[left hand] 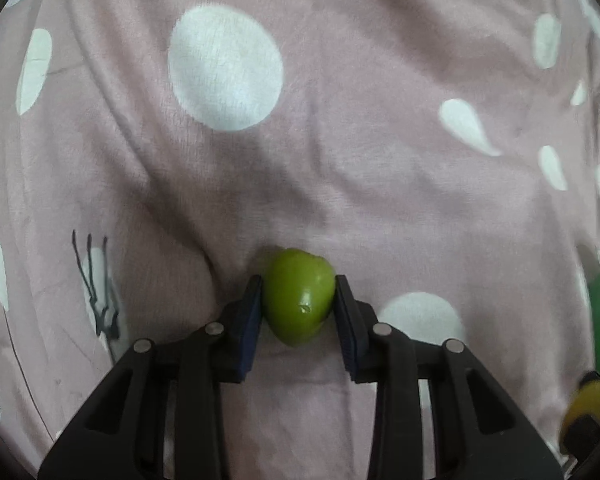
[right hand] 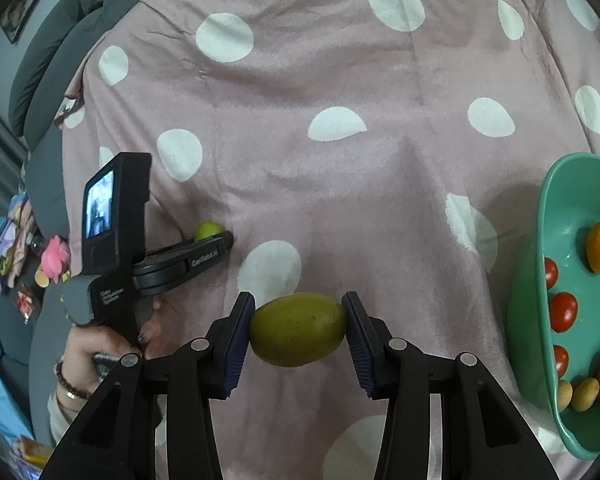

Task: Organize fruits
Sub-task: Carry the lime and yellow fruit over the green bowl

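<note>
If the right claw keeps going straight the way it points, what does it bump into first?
Probably just the pink spotted blanket. The right claw already holds a mango, and only blanket shows ahead of it. The green bowl sits off to its right, out of that line. Depth is hard to judge here.

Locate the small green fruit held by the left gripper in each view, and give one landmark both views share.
Left wrist view: the small green fruit sits low at centre, clamped between the left gripper jaws.
Right wrist view: the same fruit peeks out at mid-left, at the tip of the left gripper.
Shared landmark: the pink polka-dot blanket beneath it in both views; the teal bowl is at the right edge of each.
</note>
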The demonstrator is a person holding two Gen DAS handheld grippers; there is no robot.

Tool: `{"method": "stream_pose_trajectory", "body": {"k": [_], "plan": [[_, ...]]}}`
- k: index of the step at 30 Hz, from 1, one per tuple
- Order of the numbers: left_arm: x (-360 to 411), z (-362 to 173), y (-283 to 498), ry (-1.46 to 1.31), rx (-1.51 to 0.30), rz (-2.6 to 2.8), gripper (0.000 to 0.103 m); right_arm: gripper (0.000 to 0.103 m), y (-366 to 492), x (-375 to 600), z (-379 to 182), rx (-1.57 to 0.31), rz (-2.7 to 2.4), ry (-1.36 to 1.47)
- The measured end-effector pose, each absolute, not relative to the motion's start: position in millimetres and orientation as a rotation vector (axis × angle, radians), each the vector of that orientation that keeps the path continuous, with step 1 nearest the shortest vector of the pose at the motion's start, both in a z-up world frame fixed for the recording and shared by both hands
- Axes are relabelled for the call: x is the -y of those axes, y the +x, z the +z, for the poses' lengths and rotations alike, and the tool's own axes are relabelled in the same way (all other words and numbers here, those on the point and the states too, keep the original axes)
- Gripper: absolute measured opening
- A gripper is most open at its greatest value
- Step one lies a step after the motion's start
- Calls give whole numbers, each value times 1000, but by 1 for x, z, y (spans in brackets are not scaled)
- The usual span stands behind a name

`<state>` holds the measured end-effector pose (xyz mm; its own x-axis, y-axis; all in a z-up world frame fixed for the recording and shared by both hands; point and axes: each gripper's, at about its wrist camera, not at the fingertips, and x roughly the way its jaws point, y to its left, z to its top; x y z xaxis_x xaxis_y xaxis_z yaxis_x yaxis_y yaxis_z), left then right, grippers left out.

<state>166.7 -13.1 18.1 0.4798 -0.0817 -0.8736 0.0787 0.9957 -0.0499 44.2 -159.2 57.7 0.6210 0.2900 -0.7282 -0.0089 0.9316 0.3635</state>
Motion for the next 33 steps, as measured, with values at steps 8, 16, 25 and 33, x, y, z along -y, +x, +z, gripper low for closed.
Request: {"method": "stream_pose_trajectory", "body": {"k": [8,16,25,33], "plan": [[0,42,109,-14,-1008,-35,33,47,41,159,62,-878,178,332],[-5,45,35,-68,-957,-57,34,47,37,143,64,-877,179,267],[-26,52,23,-112,-965,-72,34,47,34,131,62,-873,148,204],[-31,63,9,-144,-936,-90,34,47,22,136,55,-875,125,217]]}}
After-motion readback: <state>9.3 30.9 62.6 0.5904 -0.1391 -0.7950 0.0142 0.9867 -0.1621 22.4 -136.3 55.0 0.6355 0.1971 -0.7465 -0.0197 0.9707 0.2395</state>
